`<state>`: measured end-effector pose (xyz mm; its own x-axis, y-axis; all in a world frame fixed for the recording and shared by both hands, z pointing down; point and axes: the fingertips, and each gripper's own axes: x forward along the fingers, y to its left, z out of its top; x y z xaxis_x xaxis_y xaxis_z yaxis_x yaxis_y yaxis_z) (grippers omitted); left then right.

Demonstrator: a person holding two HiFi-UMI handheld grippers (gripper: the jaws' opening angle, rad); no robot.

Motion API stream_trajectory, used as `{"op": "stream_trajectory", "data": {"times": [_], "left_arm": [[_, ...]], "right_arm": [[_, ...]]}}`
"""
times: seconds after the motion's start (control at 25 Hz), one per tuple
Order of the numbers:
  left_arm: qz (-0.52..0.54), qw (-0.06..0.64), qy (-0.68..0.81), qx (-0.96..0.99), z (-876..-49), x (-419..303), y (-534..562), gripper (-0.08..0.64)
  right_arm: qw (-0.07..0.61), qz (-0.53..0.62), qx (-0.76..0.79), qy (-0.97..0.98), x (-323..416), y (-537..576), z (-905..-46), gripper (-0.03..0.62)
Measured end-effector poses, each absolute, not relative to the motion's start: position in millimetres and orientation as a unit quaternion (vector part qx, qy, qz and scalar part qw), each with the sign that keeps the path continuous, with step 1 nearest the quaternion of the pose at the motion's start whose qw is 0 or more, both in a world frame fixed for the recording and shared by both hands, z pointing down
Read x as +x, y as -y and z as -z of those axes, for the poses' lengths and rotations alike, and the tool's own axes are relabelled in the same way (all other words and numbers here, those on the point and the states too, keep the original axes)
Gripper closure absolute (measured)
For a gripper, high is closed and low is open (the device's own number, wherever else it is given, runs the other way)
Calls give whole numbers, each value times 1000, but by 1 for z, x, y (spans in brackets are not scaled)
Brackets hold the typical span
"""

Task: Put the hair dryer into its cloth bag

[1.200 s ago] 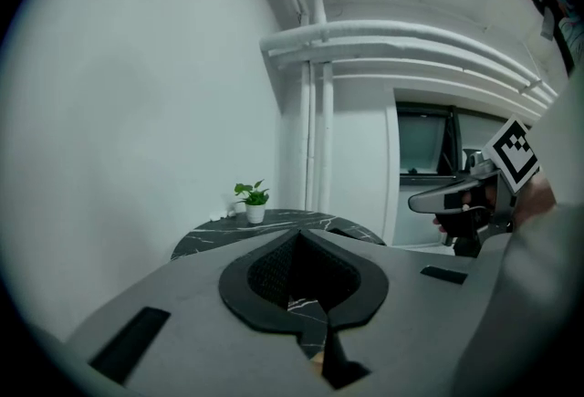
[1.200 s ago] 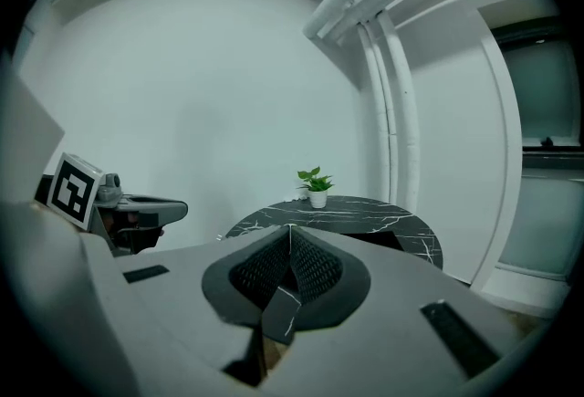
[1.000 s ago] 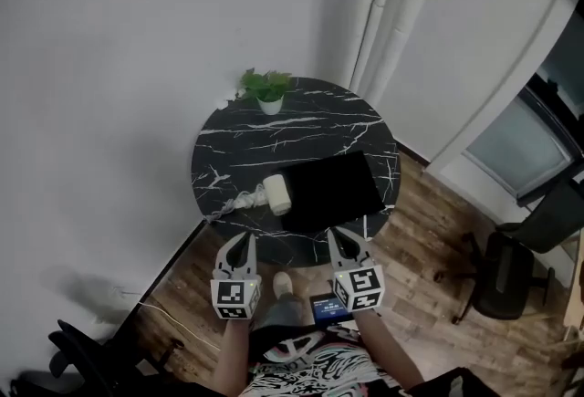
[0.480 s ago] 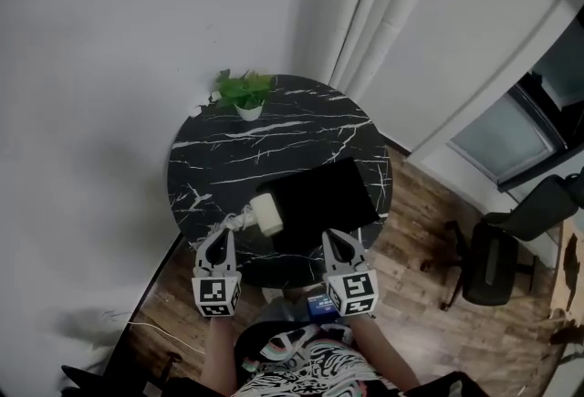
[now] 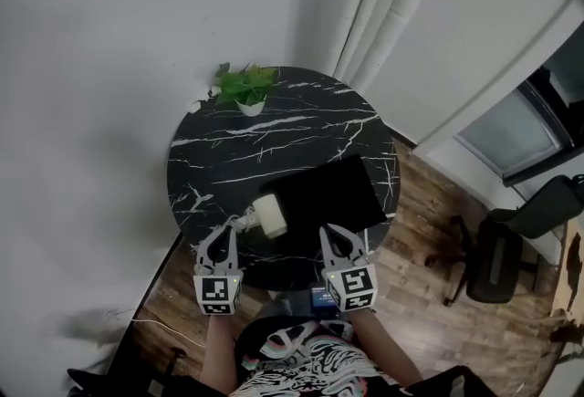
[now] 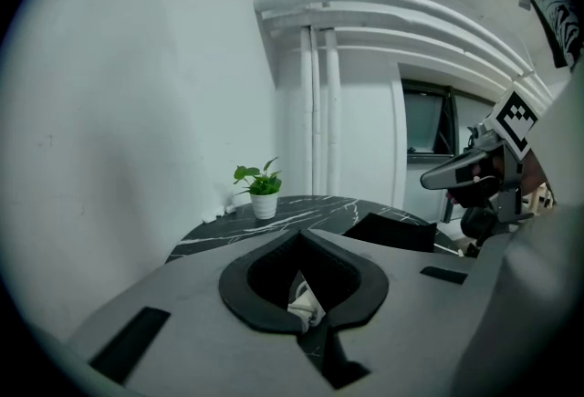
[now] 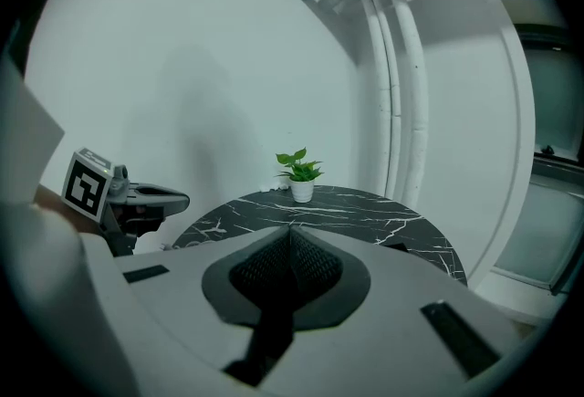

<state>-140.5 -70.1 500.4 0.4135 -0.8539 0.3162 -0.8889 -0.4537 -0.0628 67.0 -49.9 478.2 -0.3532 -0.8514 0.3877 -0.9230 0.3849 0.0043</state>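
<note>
Two hand-held tongs at the near rim of a round black marble counter (image 5: 274, 135) with white veins. The left tongs (image 5: 223, 231) and the right tongs (image 5: 335, 232) are both pressed together, tip to tip, and nothing is pinched between them. The short, blocky cream hair dryer (image 5: 269, 215) is laid on its side just ahead of the left tongs and a little toward the right tongs, its pale cord (image 5: 239, 222) bunched at the end nearest the left tips. The flat black rectangular cloth bag (image 5: 328, 194) is spread ahead of the right tongs; its left edge is touched by the dryer, and its near right corner reaches the rim of the counter. Beyond the dryer and bag, a wide stretch of bare marble is left open as far as the small green plant in a white pot (image 5: 247, 87) at the far rim. A white wall (image 5: 100, 67) closes in beyond the counter on the side of the left tongs; wooden floor (image 5: 415, 281) lies open on the side of the right tongs.
</note>
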Motion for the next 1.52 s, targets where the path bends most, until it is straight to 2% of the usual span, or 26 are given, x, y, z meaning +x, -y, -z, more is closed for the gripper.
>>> {"op": "stream_trajectory", "data": {"times": [0.56, 1.0, 1.08, 1.16, 1.28, 1.32, 1.48, 1.52], "left_arm": [[-185, 82, 515, 833, -540, -150, 78, 546], [-242, 64, 466, 849, -564, -139, 81, 545], [-245, 66, 458, 852, -570, -137, 79, 545], [-248, 68, 452, 854, -577, -136, 79, 545], [-258, 63, 444, 855, -586, -135, 84, 541], [-264, 65, 441, 855, -590, -135, 84, 521], [-307, 70, 408, 857, -610, -132, 83, 343], [-317, 67, 401, 857, -614, -132, 83, 331]], "right_arm": [[214, -151, 508, 820, 56, 75, -524, 572], [146, -306, 411, 847, 2, 88, -558, 568], [141, -322, 395, 849, -4, 91, -562, 541], [140, -335, 386, 848, -7, 94, -568, 476], [138, -352, 387, 841, -4, 102, -580, 446], [136, -361, 386, 838, -3, 103, -583, 439], [103, -423, 374, 818, -2, 104, -595, 431], [94, -436, 373, 814, -2, 106, -597, 431]]}}
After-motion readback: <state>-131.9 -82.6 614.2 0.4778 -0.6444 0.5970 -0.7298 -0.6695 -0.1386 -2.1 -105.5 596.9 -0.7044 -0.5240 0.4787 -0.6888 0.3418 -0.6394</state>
